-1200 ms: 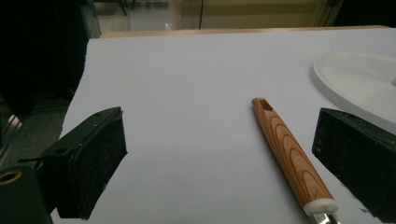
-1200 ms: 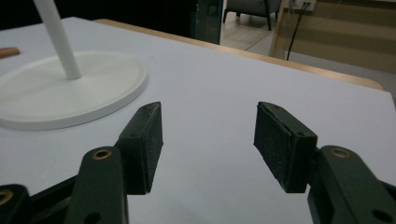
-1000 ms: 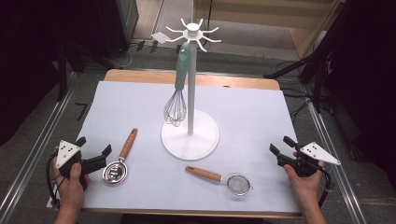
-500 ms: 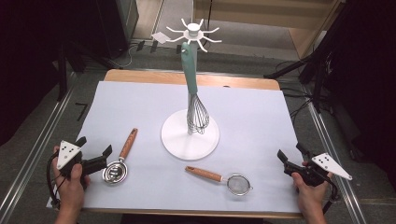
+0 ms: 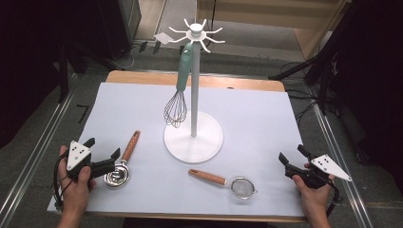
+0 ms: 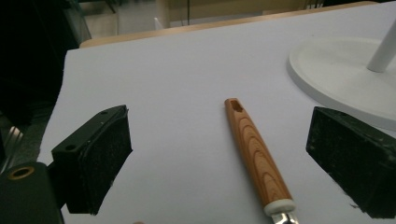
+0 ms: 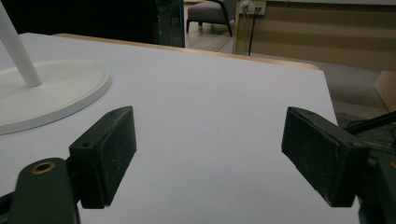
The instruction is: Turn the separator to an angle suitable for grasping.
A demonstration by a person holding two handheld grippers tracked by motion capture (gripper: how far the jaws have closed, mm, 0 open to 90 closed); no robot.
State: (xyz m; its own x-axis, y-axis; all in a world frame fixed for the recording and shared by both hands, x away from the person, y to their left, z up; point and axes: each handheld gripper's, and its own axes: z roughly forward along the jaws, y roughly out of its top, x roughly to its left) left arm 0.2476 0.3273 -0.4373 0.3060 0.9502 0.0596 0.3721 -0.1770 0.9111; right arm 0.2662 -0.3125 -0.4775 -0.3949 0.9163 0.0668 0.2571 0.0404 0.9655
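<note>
The left gripper (image 5: 102, 159) was held low at the near left of the white mat (image 5: 266, 123), its jaws spread wide with no pad pressing on anything; they had just been closing a little. Between the jaws, in the left gripper view, the wooden handle of the scoop (image 6: 256, 156) lay flat on the mat, touched by neither pad. In the high view the scoop (image 5: 122, 164) was seen just beside that gripper, its metal bowl nearest the jaws and its handle pointing away toward the stand (image 5: 194, 137).

The right gripper (image 5: 292, 159) was held at the near right edge of the mat, released as well; its jaws had just been closing slightly, and nothing but bare mat was seen between them in the right gripper view.

A strainer (image 5: 228, 183) with a wooden handle lay on the mat near the front, between the two grippers and apart from both. The stand's round base rested at the middle of the mat, and a whisk (image 5: 178, 99) with a teal handle was hung from one of its top hooks, tilted leftward beside the pole.
</note>
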